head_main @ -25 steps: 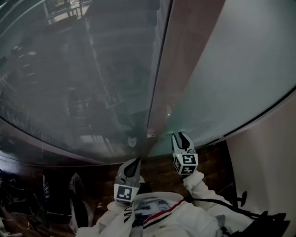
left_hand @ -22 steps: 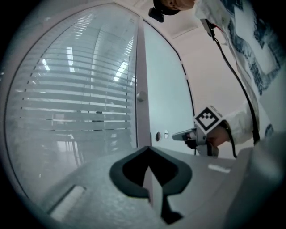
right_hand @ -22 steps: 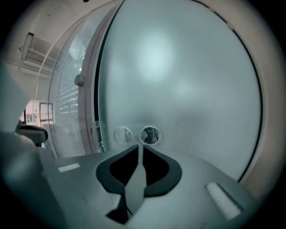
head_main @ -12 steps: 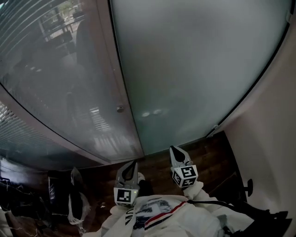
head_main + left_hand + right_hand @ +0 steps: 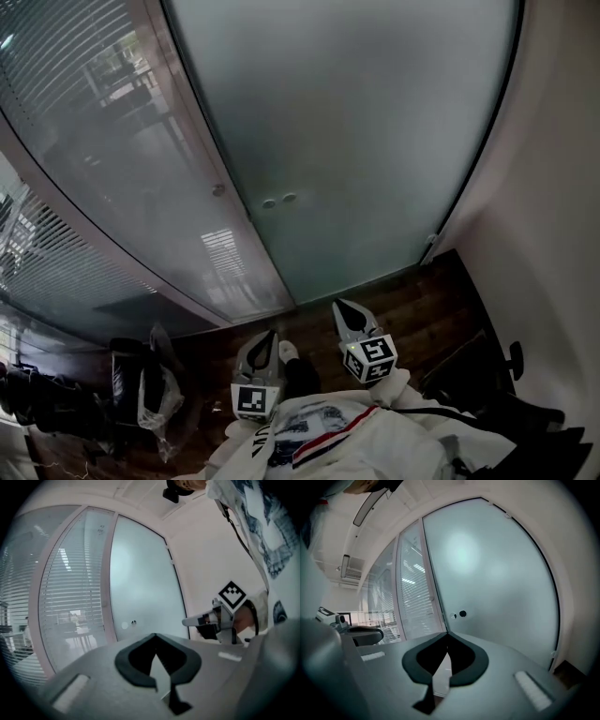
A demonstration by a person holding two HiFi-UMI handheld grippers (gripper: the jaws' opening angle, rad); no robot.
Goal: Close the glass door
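Note:
The frosted glass door (image 5: 356, 141) fills the wall ahead and sits flush against the post of the glass wall on its left. Two small round fittings (image 5: 278, 201) show near that edge. My left gripper (image 5: 265, 345) and right gripper (image 5: 339, 309) are both low in the head view, held close to my body and well short of the door. Neither touches it. In the left gripper view the jaws (image 5: 154, 634) meet at the tips with nothing between them, and the right gripper (image 5: 190, 620) shows beside them. The right gripper's jaws (image 5: 447, 633) are also shut and empty, pointing at the door (image 5: 497, 573).
A glass wall with blinds (image 5: 84, 206) runs off to the left. A white wall (image 5: 553, 187) closes the right side. Dark wooden floor (image 5: 403, 300) lies between me and the door. A dark chair and a plastic bag (image 5: 150, 394) stand at lower left.
Both grippers have drawn back from the door's edge, which was right at their tips. The right jaws went from open to shut. The door now appears farther off.

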